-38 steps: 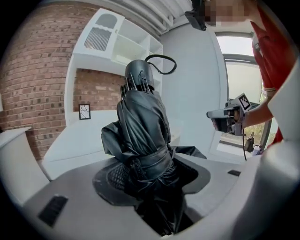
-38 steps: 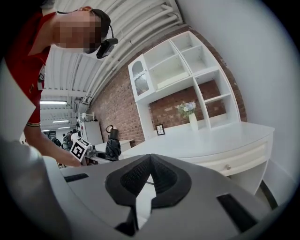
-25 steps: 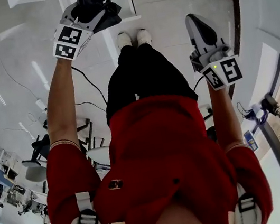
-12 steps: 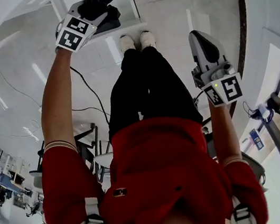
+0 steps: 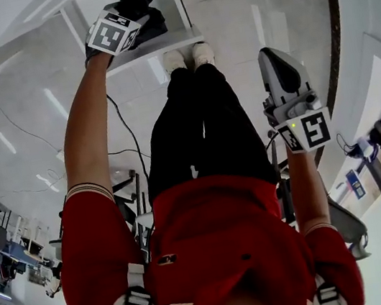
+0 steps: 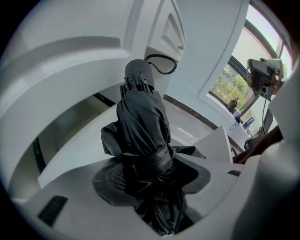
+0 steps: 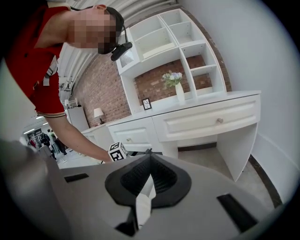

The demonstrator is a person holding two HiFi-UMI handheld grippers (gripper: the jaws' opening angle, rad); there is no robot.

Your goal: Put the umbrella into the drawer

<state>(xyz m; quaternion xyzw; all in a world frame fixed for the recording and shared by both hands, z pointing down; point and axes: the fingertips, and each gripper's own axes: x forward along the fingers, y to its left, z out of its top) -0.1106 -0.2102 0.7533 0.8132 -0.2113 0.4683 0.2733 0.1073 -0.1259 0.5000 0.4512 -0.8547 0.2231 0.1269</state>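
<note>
The left gripper (image 6: 154, 176) was clamped on a black folded fabric umbrella (image 6: 143, 126), its two dark ribbed pads (image 6: 108, 177) pressed against the bundled cloth just below the wrap strap. The umbrella stood out straight ahead of the jaws, its rounded black end (image 6: 138, 75) farthest from the claw with a thin cord loop (image 6: 161, 63) curling off it. Loose folds bulged out on both sides of the grip. In the head view this gripper was held out at arm's length, and the umbrella ahead of it overlapped the opening of an open white wooden drawer (image 5: 164, 42). Whether the cloth touched the drawer's inside could not be told. The drawer's pale walls curved round beyond the jaws in the left gripper view. The right gripper (image 7: 149, 164) had its jaws brought together, tip against tip, with nothing between them. It was held well apart from the drawer, low at the person's right side, over the pale tiled floor (image 5: 237, 1). Far beyond its shut jaws stood a white desk with knobbed drawers (image 7: 206, 117), a tall vase of pale flowers (image 7: 179, 91) on top of it, white open shelves (image 7: 164, 37) above and a red brick wall (image 7: 103, 89) behind. The left gripper's marker cube showed just past the left side of those jaws. The person wore a red shirt (image 5: 227, 236) and white shoes (image 5: 188, 57).
</note>
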